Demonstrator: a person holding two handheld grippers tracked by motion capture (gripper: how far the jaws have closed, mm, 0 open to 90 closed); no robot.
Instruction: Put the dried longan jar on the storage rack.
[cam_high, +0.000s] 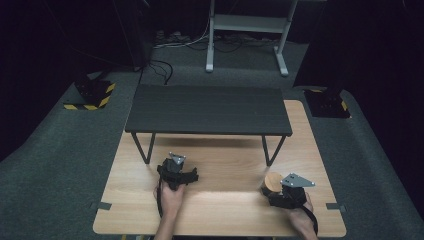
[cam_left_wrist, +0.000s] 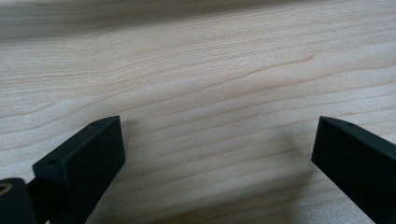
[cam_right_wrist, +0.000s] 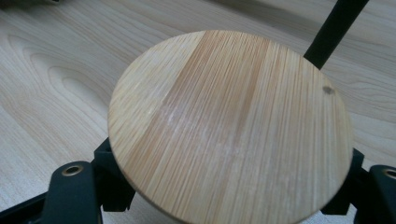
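A round wooden lid, pale with fine straight grain, sits at the near right of a light wooden table. What lies under the lid is hidden; in the high view it looks like the top of a short cylinder. The right gripper has its two black jaws closed against the lid's opposite edges, held by a hand coming in from the near edge.

Just beyond it stands a low black bench on thin angled legs; one leg passes right behind the lid.

The grip looks shallow, on the rim alone, so the lid could likely slip or tilt if lifted quickly, or knock that leg if carried forward.

The left gripper rests low over bare tabletop at the near left, well apart from the lid. Its jaws stand wide apart with nothing between them, and they touch nothing that can be made out.
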